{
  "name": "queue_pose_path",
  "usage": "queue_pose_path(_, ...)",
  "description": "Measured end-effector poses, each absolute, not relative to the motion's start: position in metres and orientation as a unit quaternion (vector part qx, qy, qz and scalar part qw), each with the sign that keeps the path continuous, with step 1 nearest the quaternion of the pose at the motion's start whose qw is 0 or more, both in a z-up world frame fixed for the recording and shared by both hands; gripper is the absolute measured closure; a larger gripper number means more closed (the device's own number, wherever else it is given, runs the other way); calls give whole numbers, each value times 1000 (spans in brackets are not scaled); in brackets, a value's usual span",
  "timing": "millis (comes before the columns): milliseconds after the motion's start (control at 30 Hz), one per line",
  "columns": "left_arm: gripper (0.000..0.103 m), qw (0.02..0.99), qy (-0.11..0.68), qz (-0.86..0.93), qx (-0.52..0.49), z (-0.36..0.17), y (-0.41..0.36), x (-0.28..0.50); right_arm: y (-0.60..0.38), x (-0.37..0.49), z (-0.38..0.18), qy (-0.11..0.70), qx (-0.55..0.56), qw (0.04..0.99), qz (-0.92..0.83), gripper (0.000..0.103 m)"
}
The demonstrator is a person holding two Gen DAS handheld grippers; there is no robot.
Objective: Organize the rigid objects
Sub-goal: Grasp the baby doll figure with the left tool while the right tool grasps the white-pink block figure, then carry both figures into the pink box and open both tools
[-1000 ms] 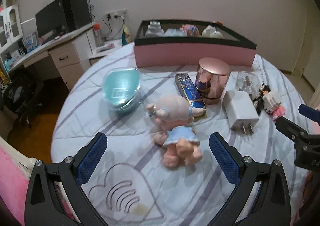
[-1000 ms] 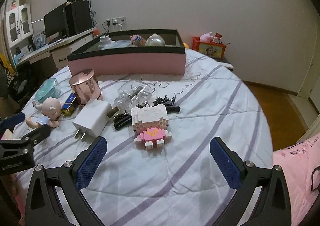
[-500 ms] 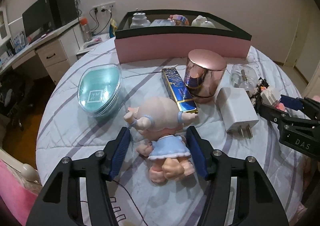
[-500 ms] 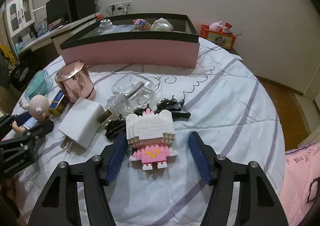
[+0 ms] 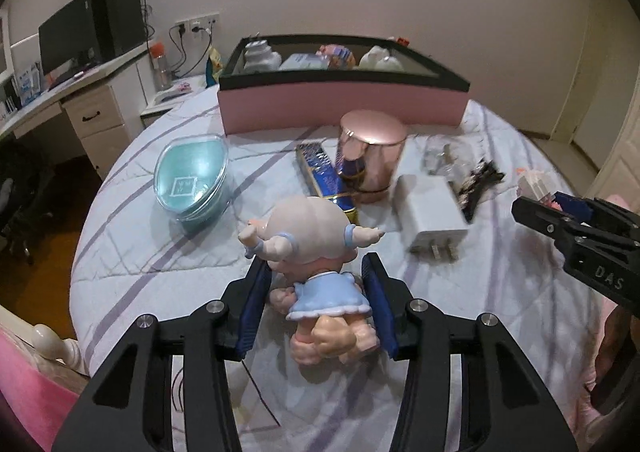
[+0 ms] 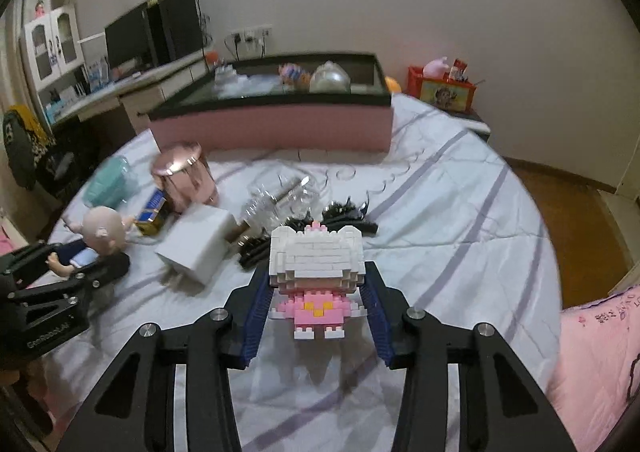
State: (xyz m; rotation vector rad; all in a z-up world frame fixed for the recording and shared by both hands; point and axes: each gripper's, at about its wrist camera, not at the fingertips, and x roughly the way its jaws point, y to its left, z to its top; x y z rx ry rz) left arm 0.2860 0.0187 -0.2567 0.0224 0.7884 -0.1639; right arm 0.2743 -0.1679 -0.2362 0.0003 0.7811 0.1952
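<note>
Both tongs have just been closing: left gripper [image 5: 316,308], at the lower middle of its frame, now clamps the doll [image 5: 320,252], and right gripper [image 6: 316,312] clamps the brick figure [image 6: 316,264]. Both seem ready for lifting toward the pink box [image 6: 272,128] at the upper middle.

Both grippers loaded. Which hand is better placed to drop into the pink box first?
Right, probably. The right gripper holds the block figure with a bare strip of bedding up to the pink box. The left gripper, holding the doll, faces the rose-gold jar.
</note>
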Motion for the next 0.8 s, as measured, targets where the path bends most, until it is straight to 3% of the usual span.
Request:
queue_pose_path(533,55,971,229,-63,30,-147,-4,219,-158,204,-141,227,5,968,108,57)
queue_pose_path(800,55,981,178,-47,53,-111,-8,205,-161,195,-116,192,8,976,107,57)
